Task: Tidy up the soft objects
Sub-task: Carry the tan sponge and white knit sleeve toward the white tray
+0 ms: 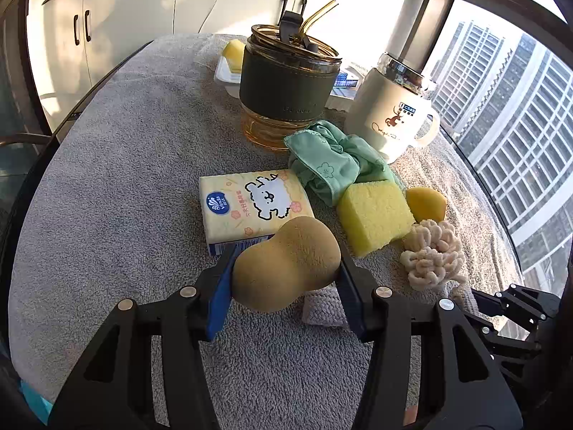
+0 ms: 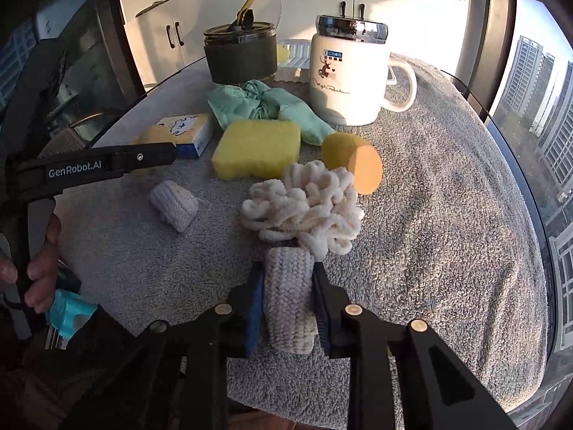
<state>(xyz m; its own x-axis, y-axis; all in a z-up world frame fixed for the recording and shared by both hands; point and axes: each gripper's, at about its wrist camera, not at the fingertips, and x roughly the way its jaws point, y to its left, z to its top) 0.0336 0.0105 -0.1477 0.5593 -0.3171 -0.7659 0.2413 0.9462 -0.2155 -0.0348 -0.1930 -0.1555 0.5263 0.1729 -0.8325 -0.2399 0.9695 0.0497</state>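
My left gripper (image 1: 286, 279) clamps the tan gourd-shaped sponge (image 1: 286, 263) mid-tabletop; my right gripper (image 2: 286, 297) pinches the white crocheted roll (image 2: 288, 301) near the front edge, both ready for sorting.

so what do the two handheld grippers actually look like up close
Both are matte black, angular linkage frames with triangular cut-outs and round brass-coloured pivot pins. The left gripper and right gripper carry blue pads inside their fingers. White "GenRobot.AI" lettering runs along the left one's side, seen from the right wrist view. No cables show.
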